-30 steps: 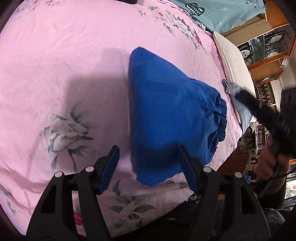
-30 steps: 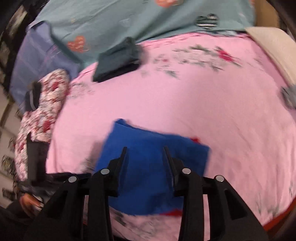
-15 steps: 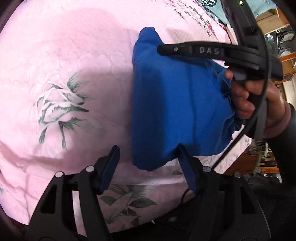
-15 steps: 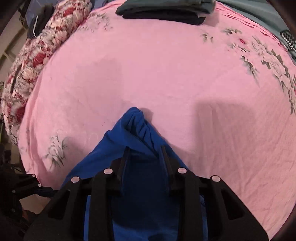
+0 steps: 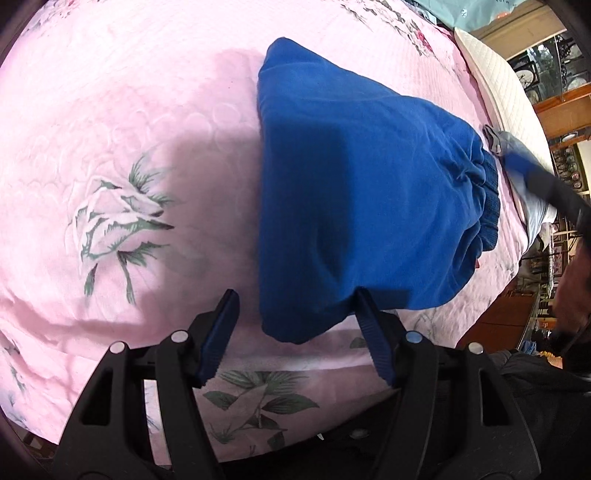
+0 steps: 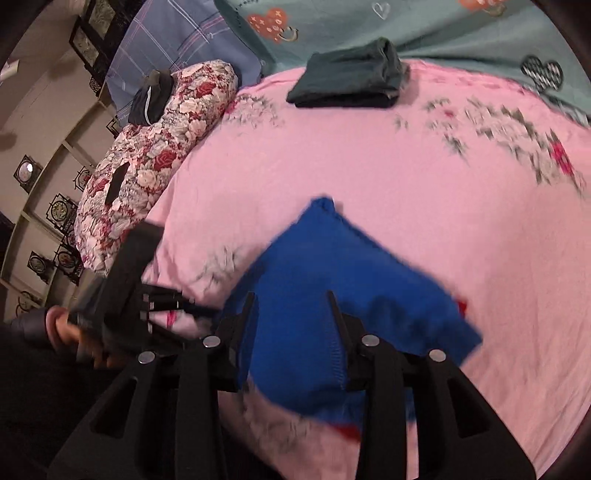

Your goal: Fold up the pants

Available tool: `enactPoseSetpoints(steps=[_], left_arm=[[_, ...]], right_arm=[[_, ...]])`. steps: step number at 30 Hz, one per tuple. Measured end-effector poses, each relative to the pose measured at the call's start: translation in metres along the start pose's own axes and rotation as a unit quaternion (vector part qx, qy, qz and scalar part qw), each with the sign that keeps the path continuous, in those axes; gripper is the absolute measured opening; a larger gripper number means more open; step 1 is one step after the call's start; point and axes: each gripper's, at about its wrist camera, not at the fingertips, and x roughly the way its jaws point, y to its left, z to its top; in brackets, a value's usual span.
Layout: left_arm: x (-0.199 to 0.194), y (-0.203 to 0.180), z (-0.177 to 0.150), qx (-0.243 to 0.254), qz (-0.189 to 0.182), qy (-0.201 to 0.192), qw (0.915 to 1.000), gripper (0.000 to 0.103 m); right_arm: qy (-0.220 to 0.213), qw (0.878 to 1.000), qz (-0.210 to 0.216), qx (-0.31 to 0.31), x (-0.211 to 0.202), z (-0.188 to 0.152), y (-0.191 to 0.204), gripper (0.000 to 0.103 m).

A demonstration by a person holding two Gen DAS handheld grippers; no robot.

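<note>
The soft blue knit pants (image 5: 362,206) lie folded into a compact wedge on the pink floral bedspread (image 5: 110,122), just ahead of both claws. The left gripper (image 5: 295,328) gapes empty; the right gripper (image 6: 291,332), jaws just reopening, grips nothing. Folding looks nearly finished.

We list a pink bedspread (image 5: 155,122) printed with white flowers and green leaves, red blooms farther off. On it, folded pants (image 5: 362,206) of solid royal blue. We note a dark teal folded garment (image 6: 351,79), a cushion (image 6: 155,147) in red and white roses, a grey-green quilt (image 6: 424,29) with orange and checked hearts, a blue plaid sheet (image 6: 173,40), and a white quilted pillow (image 5: 506,96). Both the left gripper (image 5: 295,314) and the right gripper (image 6: 291,314) are black, with blue pads (image 5: 221,325).
</note>
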Motion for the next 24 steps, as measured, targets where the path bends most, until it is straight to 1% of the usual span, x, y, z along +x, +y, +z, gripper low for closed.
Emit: enactPoseSetpoints(steps=[2,4,5,6,8,10,14,17,19,21,22,24], left_arm=[[0.002,-0.001,0.000,0.006,0.003,0.002,1.0000,0.067],[0.005,-0.005,0.000,0.010,0.005,0.005,0.9999,0.067],[0.007,-0.007,0.001,0.011,0.005,0.007,0.9999,0.068],[0.008,-0.008,0.001,0.012,0.005,0.011,0.9998,0.068],[0.008,-0.010,0.001,0.020,0.006,0.015,0.9997,0.068],[0.001,-0.009,0.000,0.025,0.004,0.012,0.9996,0.068],[-0.035,0.001,0.005,0.024,0.013,-0.032,0.9991,0.068],[-0.058,-0.004,0.021,0.024,0.003,-0.069,0.9973,0.068],[-0.062,-0.019,0.035,0.040,-0.010,-0.083,0.9957,0.068],[-0.058,-0.046,0.050,0.075,-0.012,-0.098,0.9923,0.068],[-0.052,-0.063,0.056,0.099,-0.014,-0.106,0.9894,0.068],[-0.035,-0.084,0.065,0.124,-0.012,-0.106,0.9865,0.068]], right_arm=[[0.017,1.000,-0.002,0.025,0.000,-0.024,-0.011,0.036],[0.034,0.998,-0.016,0.041,0.004,-0.046,-0.021,0.036],[0.048,0.997,-0.031,0.053,0.012,-0.060,-0.030,0.036],[0.050,0.996,-0.029,0.066,0.015,-0.070,-0.038,0.034],[0.024,0.994,-0.001,0.102,0.012,-0.080,-0.049,0.033],[0.016,0.994,0.004,0.111,0.010,-0.082,-0.050,0.032],[0.001,0.994,-0.002,0.106,0.011,-0.087,-0.046,0.032],[-0.010,0.993,0.008,0.116,0.011,-0.091,-0.048,0.032],[-0.016,0.992,0.015,0.123,0.012,-0.093,-0.051,0.032],[-0.021,0.991,0.022,0.129,0.011,-0.094,-0.053,0.032],[-0.023,0.991,0.024,0.130,0.010,-0.096,-0.054,0.032],[-0.028,0.991,0.026,0.125,0.009,-0.099,-0.056,0.032]])
